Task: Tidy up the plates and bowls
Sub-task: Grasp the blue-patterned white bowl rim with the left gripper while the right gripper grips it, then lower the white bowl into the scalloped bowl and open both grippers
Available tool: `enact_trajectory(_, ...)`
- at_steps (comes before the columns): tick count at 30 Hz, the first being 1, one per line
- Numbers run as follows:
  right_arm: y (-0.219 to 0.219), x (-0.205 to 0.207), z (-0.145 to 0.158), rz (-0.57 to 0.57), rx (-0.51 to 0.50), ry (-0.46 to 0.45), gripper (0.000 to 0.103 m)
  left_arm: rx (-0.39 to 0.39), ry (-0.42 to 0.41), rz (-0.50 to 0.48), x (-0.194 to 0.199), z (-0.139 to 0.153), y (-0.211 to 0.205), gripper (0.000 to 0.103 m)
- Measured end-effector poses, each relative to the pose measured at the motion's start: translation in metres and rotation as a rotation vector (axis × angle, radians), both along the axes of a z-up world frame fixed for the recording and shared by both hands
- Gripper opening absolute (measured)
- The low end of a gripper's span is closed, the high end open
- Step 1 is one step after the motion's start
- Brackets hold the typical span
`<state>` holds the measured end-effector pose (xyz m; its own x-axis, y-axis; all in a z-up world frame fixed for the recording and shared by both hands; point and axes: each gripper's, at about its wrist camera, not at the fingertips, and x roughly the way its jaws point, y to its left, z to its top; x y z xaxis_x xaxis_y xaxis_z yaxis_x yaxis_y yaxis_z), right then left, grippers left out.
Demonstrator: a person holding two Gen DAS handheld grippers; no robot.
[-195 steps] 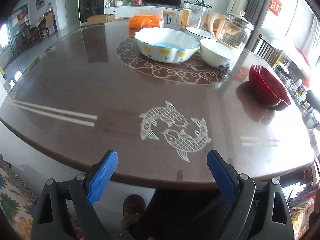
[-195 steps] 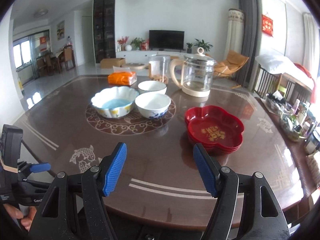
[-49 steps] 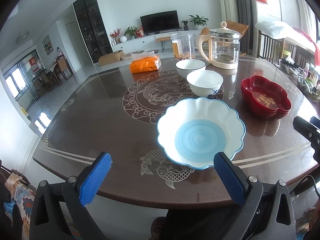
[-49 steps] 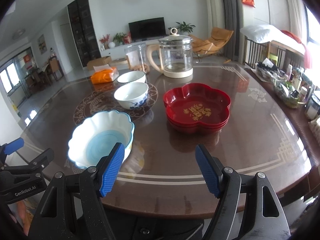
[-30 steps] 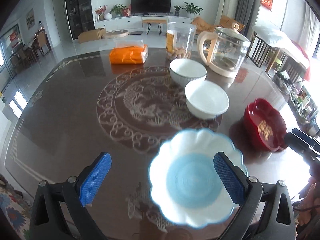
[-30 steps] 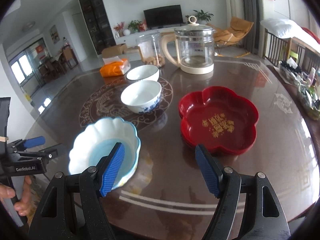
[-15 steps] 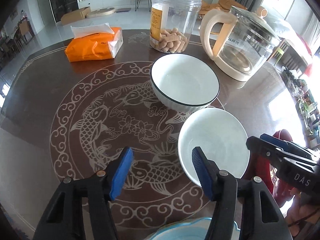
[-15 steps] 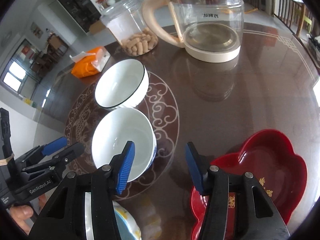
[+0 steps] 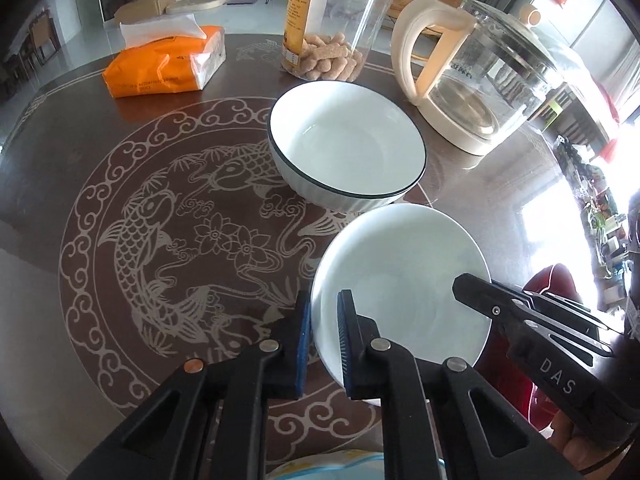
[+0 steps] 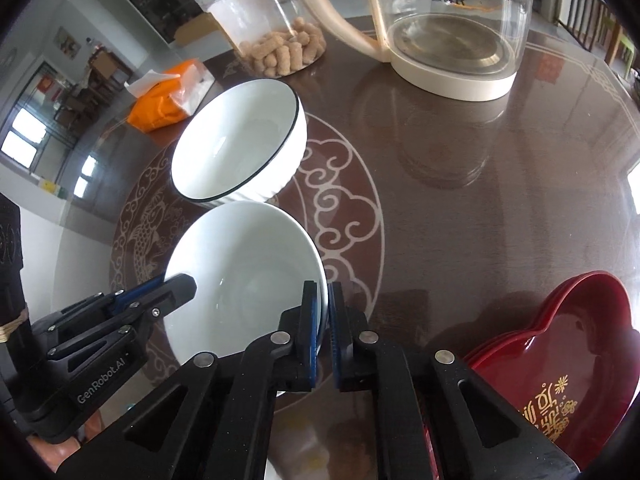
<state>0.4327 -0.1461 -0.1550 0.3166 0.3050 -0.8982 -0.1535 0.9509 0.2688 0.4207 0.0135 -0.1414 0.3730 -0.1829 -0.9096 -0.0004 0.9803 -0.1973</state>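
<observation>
A plain white bowl (image 9: 400,280) stands on the dark table by the fish pattern, touching a black-rimmed white bowl (image 9: 348,144) behind it. My left gripper (image 9: 324,308) has its jaws closing tight on the plain bowl's left rim, one pad inside and one outside. My right gripper (image 10: 323,300) is closing the same way on the bowl's (image 10: 240,276) right rim. Each gripper shows in the other's view: the right gripper (image 9: 472,284), the left gripper (image 10: 176,284). The black-rimmed bowl (image 10: 236,148) lies beyond. Red flower-shaped plates (image 10: 560,352) are stacked at the right.
A glass kettle (image 10: 452,40), a clear jar of biscuits (image 9: 332,40) and an orange tissue pack (image 9: 164,68) stand at the back. The rim of a blue scalloped bowl (image 9: 352,464) peeks in at the near edge, below the left gripper.
Both grippers came forward and down from the blue scalloped bowl to the plain white bowl. Their jaws went from wide open to shut on its opposite rims.
</observation>
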Motion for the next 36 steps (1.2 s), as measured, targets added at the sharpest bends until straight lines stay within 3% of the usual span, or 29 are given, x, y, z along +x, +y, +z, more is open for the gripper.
enact_trajectory(5, 0.002, -0.028, 0.039, 0.021, 0.016, -0.059, 0.008, -0.052, -0.062, 0.002, -0.036, 0.047, 0.012, 0.013)
enact_trajectory(9, 0.007, -0.067, 0.075, 0.064, 0.044, -0.093, 0.008, -0.042, -0.118, -0.001, -0.085, 0.086, 0.019, 0.013)
enact_trajectory(12, 0.013, -0.102, 0.092, 0.094, 0.063, -0.094, 0.008, -0.041, -0.136, 0.009, -0.123, 0.099, 0.026, 0.013)
enact_trajectory(16, 0.019, -0.140, 0.091, 0.112, 0.080, -0.057, 0.009, -0.045, -0.118, 0.037, -0.166, 0.086, 0.035, 0.013)
enact_trajectory(20, 0.026, -0.162, 0.070, 0.126, 0.075, 0.002, 0.009, -0.061, -0.067, 0.060, -0.187, 0.057, 0.039, 0.013)
enact_trajectory(27, 0.026, -0.170, 0.030, 0.108, 0.056, 0.075, 0.009, -0.056, -0.003, 0.066, -0.194, 0.019, 0.035, 0.013)
enact_trajectory(36, 0.022, -0.162, 0.009, 0.090, 0.045, 0.089, 0.009, -0.042, 0.024, 0.046, -0.189, 0.002, 0.029, 0.013)
